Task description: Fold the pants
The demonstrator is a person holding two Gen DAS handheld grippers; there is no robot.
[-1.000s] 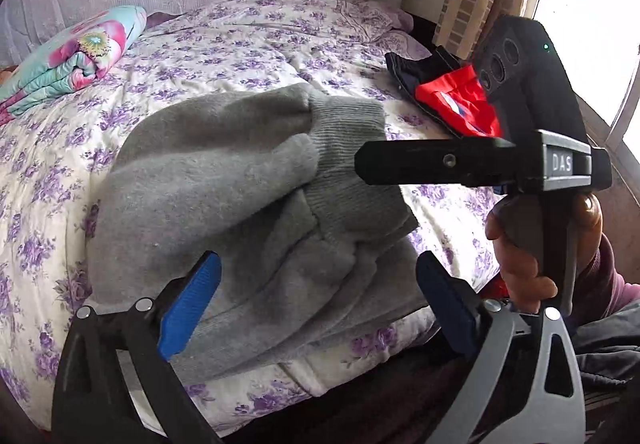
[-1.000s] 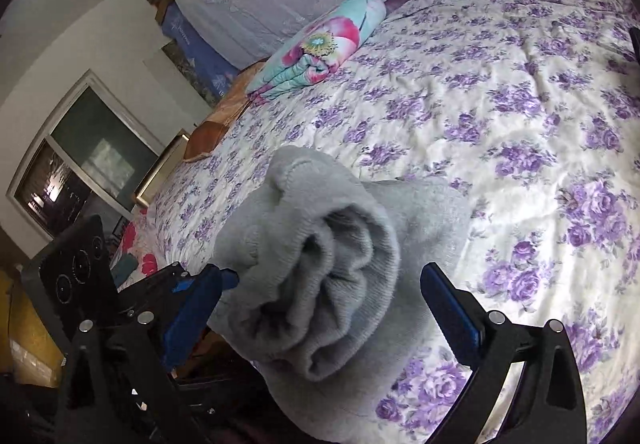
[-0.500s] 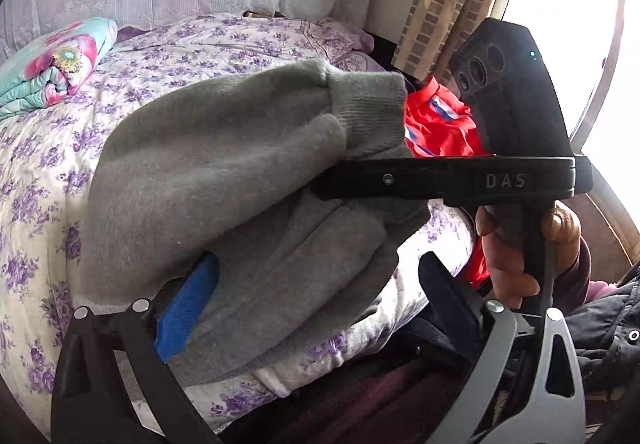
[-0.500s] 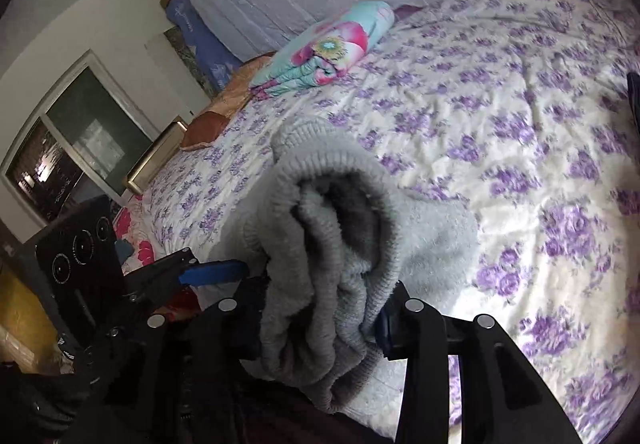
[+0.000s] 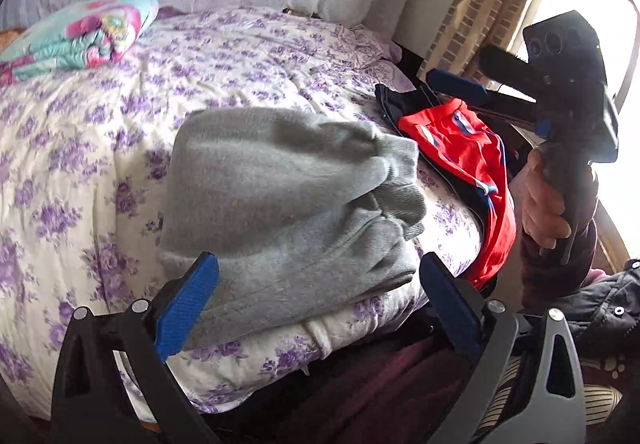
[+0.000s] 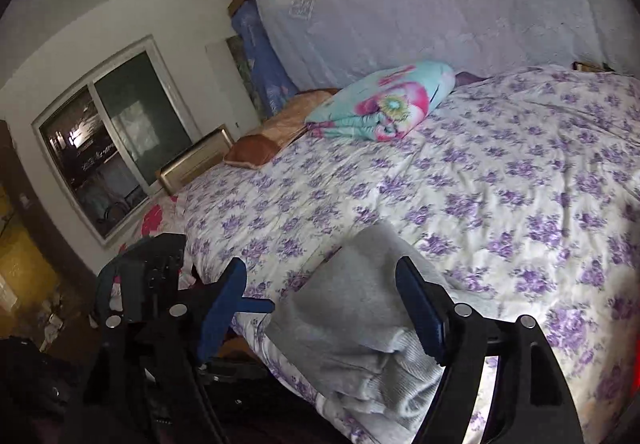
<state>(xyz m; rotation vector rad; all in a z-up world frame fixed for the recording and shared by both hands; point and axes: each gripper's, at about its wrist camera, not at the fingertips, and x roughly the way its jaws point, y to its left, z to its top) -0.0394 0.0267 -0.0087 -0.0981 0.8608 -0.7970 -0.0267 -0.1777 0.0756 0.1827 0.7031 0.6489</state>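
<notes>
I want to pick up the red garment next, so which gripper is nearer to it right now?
Right. The right gripper hangs open just above the red garment; the left gripper sits open at the folded gray pants, farther away.

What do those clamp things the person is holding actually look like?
Each gripper is a black frame with silver rivets and two fingers faced with ribbed blue pads. The right gripper, seen from the left wrist view, has a boxy black head with round lens holes and a pistol handle. The hand holding it wears a dark maroon sleeve.
</notes>
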